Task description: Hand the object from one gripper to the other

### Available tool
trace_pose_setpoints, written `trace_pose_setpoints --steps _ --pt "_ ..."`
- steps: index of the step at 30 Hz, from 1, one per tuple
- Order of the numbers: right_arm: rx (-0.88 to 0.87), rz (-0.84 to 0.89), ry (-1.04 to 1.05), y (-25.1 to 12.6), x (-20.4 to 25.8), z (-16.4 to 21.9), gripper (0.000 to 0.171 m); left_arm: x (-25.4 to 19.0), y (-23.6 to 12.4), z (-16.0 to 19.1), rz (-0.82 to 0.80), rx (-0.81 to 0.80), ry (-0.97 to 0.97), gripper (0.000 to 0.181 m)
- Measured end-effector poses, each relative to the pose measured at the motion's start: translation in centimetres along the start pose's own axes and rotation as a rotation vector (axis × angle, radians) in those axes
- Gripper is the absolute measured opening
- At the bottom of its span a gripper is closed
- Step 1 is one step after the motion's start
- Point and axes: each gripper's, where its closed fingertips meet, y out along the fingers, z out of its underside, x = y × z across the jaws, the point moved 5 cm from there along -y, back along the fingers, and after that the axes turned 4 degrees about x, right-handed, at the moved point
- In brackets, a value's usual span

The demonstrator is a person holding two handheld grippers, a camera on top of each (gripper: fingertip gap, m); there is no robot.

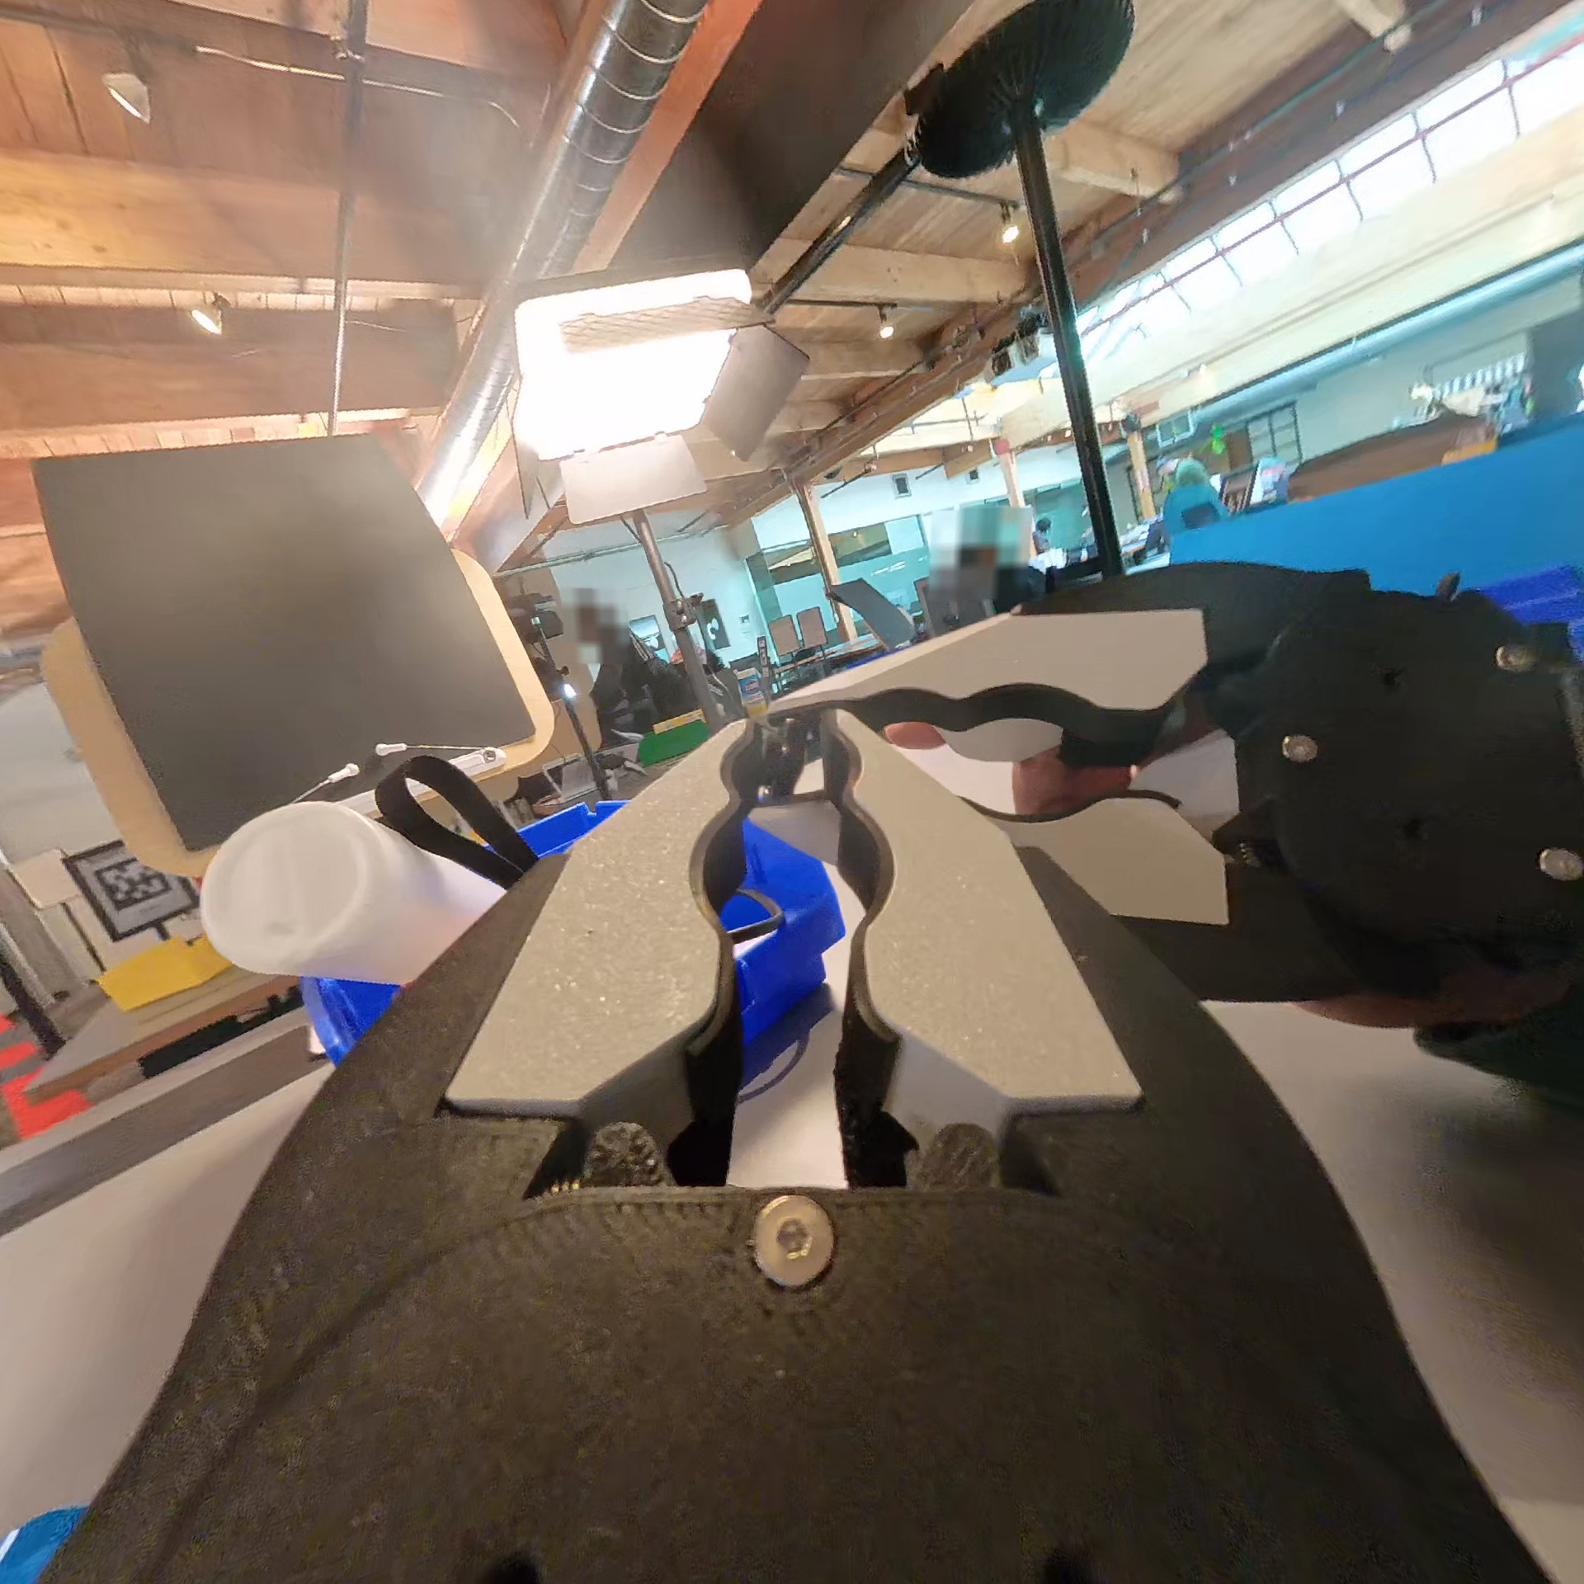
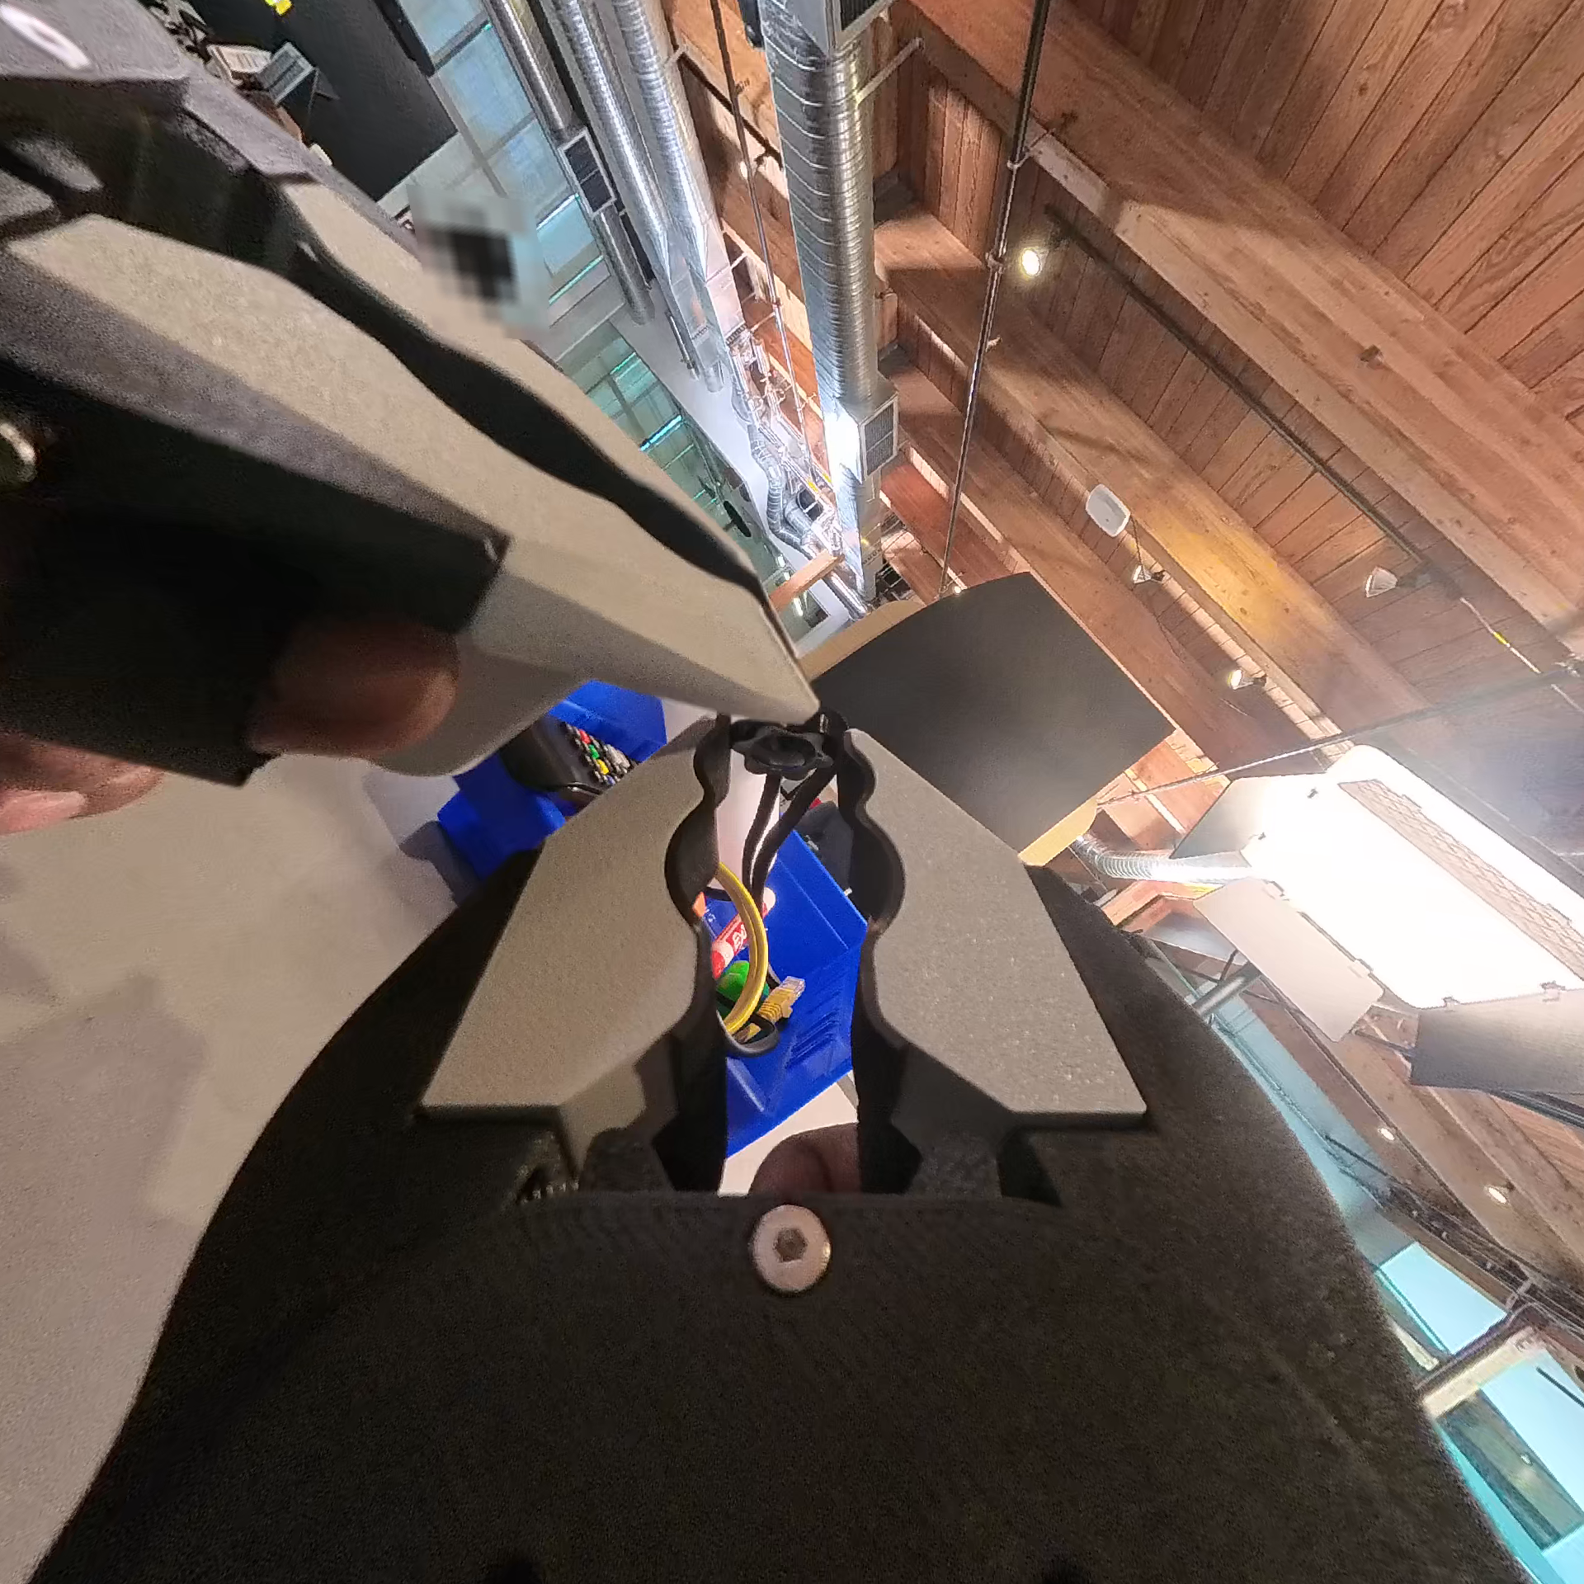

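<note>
A small black knob-like piece (image 1: 776, 759) with thin black cords hanging from it (image 2: 776, 753) sits between both grippers' tips, held in the air above a blue bin. My left gripper (image 1: 789, 737) is closed on it from below. My right gripper (image 2: 782, 737) is closed on it too, with the cords running down between its fingers. In the left wrist view the right gripper's fingers (image 1: 1029, 669) come in from the right. In the right wrist view a left finger (image 2: 600, 557) comes in from the upper left. The contact points are partly hidden.
A blue bin (image 1: 789, 909) below holds a white cylinder (image 1: 343, 891) with a black strap loop (image 1: 446, 806); a yellow cable (image 2: 750, 951) shows in a bin. A black panel (image 1: 283, 626), a bright studio light (image 1: 626, 360) and a black pole (image 1: 1071, 343) stand behind. White table (image 1: 129, 1286) underneath. Only a small space, under 4 cm, lies between the two pairs of fingers.
</note>
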Motion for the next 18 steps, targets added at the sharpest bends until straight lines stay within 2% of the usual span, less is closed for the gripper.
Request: trace_pose_setpoints --steps 11,18 --pt "0.004 0.004 -0.026 0.02 0.13 0.06 0.024 -0.42 0.4 0.64 -0.047 0.063 0.108 0.011" --pt "0.003 0.002 -0.032 0.03 0.24 0.06 0.024 -0.09 0.34 0.67 -0.053 0.064 0.079 0.007"
